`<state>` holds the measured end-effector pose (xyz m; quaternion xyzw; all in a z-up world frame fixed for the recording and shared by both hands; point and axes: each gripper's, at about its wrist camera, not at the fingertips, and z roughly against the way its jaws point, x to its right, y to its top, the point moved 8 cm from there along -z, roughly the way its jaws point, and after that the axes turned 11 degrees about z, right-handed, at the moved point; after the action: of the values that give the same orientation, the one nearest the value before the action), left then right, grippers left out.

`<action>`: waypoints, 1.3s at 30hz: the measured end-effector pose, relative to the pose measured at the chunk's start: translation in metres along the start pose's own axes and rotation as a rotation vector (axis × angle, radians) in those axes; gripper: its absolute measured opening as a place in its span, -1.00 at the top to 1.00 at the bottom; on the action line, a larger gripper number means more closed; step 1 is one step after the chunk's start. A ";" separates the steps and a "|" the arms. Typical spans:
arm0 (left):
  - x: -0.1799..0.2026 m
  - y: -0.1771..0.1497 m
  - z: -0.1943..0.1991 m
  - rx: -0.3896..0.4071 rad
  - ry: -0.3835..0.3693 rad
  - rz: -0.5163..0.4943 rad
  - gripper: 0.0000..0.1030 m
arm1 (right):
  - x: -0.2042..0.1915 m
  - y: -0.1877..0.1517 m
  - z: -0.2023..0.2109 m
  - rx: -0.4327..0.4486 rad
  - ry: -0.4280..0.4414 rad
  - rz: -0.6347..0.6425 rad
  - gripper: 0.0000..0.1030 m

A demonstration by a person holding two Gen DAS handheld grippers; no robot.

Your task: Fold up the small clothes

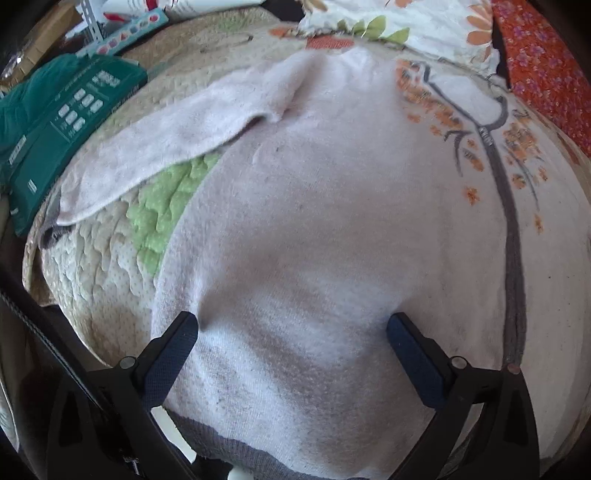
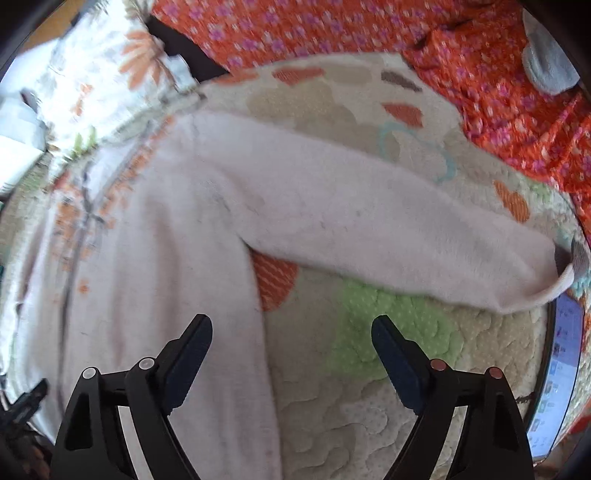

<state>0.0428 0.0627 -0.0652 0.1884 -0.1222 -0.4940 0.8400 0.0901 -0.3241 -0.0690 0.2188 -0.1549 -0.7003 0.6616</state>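
A small pale pink fleece jacket (image 1: 314,206) lies flat on a quilted mat (image 1: 110,266), front up, with a grey zipper (image 1: 511,236) and orange flower print. Its one sleeve (image 1: 177,144) stretches out to the left. My left gripper (image 1: 291,325) is open, its fingertips pressed onto the jacket near the grey hem (image 1: 236,446). In the right wrist view the jacket body (image 2: 159,258) is at the left and the other sleeve (image 2: 388,236) stretches right. My right gripper (image 2: 291,328) is open above the jacket's side edge and the mat (image 2: 369,406).
A green box (image 1: 70,122) and a paint palette (image 1: 129,33) lie left of the mat. A white floral cloth (image 1: 406,26) lies beyond the collar. An orange flowered fabric (image 2: 443,55) lies behind and right. A screen edge (image 2: 561,369) shows at far right.
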 end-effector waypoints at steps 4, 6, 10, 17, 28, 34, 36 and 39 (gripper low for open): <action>0.014 0.008 0.031 0.005 -0.173 0.010 -0.02 | 0.000 0.012 0.026 0.121 -0.041 0.034 -0.77; 0.011 0.027 0.056 0.034 -0.274 0.046 0.01 | 0.002 0.012 0.029 0.140 -0.058 0.045 -0.77; -0.038 0.077 0.093 0.112 -0.324 0.069 -0.23 | -0.002 0.004 0.028 0.142 -0.073 0.060 -0.77; -0.194 0.128 0.041 0.129 -0.165 0.260 -0.37 | -0.054 0.001 0.043 0.238 -0.128 0.251 -0.76; -0.273 0.113 -0.030 0.056 -0.284 0.395 -0.37 | -0.149 -0.014 0.097 0.283 -0.194 0.447 -0.75; -0.251 0.137 -0.032 0.076 -0.200 0.254 0.77 | -0.173 -0.025 0.106 0.269 -0.239 0.510 -0.56; -0.262 0.156 -0.019 0.126 -0.170 0.280 0.78 | -0.171 -0.025 0.110 0.270 -0.257 0.516 -0.46; -0.279 0.191 0.009 0.222 -0.076 0.322 0.79 | -0.158 -0.017 0.109 0.266 -0.268 0.503 -0.39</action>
<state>0.0548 0.3894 0.0211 0.2392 -0.2360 -0.3436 0.8769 0.0242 -0.1738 0.0313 0.1640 -0.3805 -0.5111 0.7531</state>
